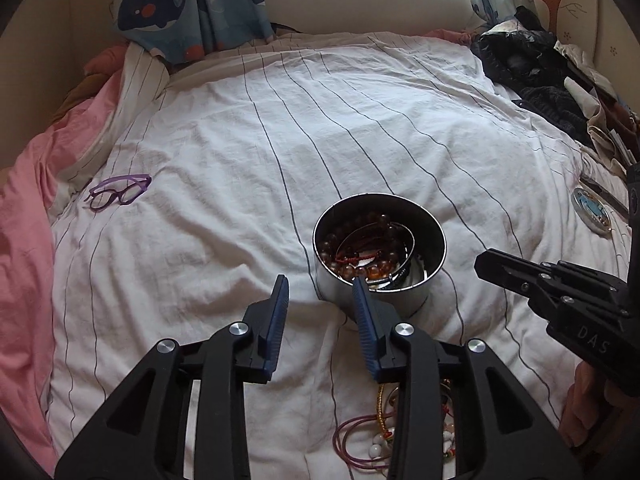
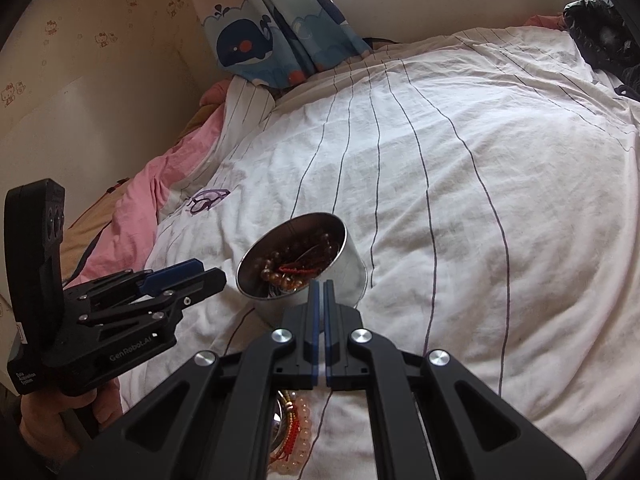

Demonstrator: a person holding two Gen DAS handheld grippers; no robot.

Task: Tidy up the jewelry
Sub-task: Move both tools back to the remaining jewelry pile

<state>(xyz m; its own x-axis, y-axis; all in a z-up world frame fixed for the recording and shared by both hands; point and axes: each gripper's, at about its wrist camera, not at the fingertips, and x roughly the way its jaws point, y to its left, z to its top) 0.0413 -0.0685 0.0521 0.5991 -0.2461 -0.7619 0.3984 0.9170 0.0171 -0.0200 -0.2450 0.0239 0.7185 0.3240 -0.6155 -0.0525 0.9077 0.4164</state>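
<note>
Sitting just beyond left tongs (image 1: 320,282), jewelry tin (image 1: 379,254)

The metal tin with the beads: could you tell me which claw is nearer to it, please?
Left. The left claw is open, one finger at the metal tin's rim. The right claw is shut, just short of its near wall.

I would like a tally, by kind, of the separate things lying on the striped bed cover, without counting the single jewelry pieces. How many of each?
Metal tin holding beaded bracelets: 1
Purple glasses: 1
Round lid with a blue picture: 1
Loose heap of jewelry near the camera: 1
Pile of dark clothes: 1
Total: 5
</note>
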